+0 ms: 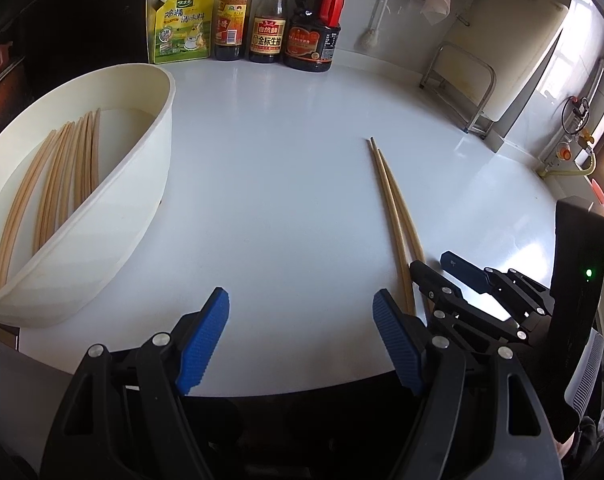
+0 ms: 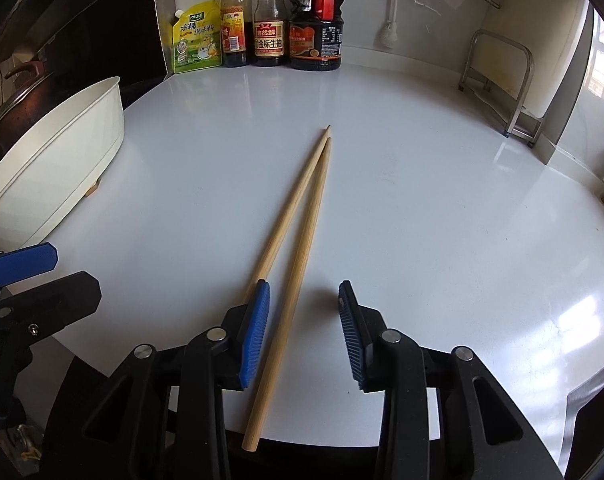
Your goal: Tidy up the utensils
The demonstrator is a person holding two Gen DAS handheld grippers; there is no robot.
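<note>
**A:** From the left wrist view, we note the left gripper (image 1: 300,336) hanging over the near edge of the glossy white countertop (image 1: 282,160), its blue ribbed pads spread wide with nothing between them. What do we record for the utensils?

**B:** We record a bundle of pale wooden chopsticks (image 1: 58,184) lying inside the white oval plastic tub (image 1: 142,184) at the left. A separate pair of wooden chopsticks (image 1: 393,216) lies on the counter to the right, tips pointing towards the back wall. The right gripper (image 1: 445,268) sits at their near ends. Along the wall stand a yellow-green seasoning pouch (image 1: 182,26) and three dark sauce bottles (image 1: 270,16).

**A:** And from the right wrist view?

**B:** We see the right gripper (image 2: 303,332) with its jaws partly apart, not clamped. One chopstick of the pair (image 2: 298,248) passes between the pads, just beside the left pad; whether it touches we cannot tell. The other runs behind and outside that left pad. The tub (image 2: 62,152) sits well apart at the left.
</note>
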